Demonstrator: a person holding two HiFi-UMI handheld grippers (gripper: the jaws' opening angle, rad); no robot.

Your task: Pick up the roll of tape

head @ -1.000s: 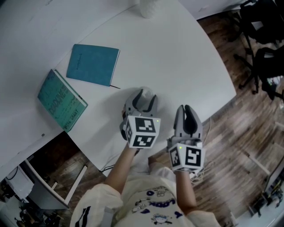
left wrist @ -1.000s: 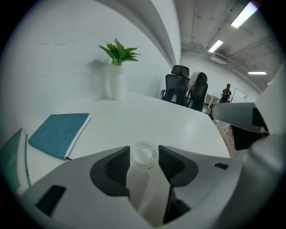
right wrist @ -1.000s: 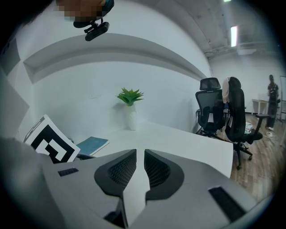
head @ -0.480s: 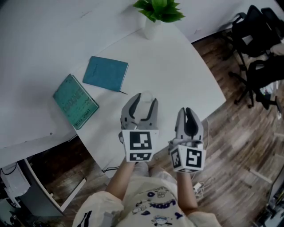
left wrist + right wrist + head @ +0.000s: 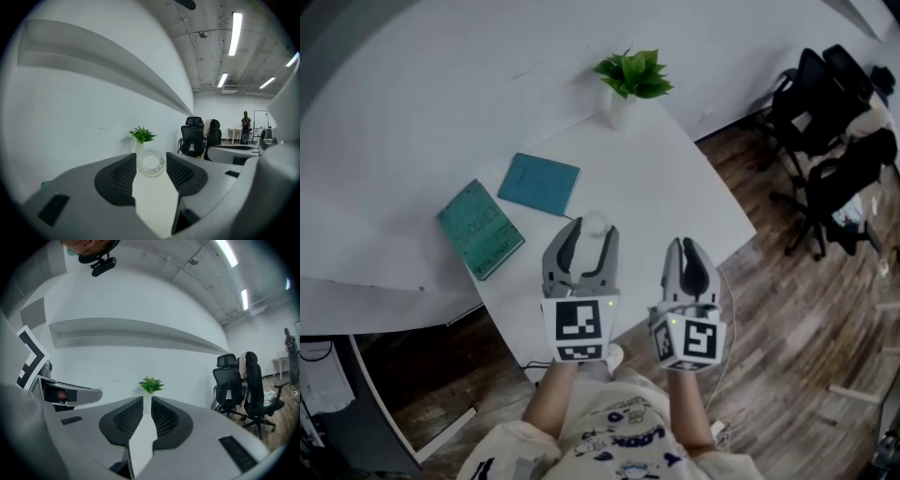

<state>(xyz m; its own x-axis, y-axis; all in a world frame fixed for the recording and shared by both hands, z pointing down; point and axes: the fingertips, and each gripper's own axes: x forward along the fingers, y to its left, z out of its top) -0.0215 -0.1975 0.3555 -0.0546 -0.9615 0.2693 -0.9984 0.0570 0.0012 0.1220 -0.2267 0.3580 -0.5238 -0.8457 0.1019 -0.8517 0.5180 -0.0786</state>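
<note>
Clamping the clear plastic tape roll (image 5: 161, 165), the left gripper (image 5: 591, 231) is hovering mid-frame; the right gripper (image 5: 688, 247) is hanging closed, empty.

Head view: camera high over table (image 5: 675, 178), faces steeply down; plant (image 5: 636, 77) at far table corner, distant.
Left gripper view: low, almost level, looks along own jaws toward plant (image 5: 142, 135), nearer.
Right gripper view: same facing, plant (image 5: 151, 384) at centre.
All views share plant; office chairs (image 5: 201, 136) right of plant.
</note>
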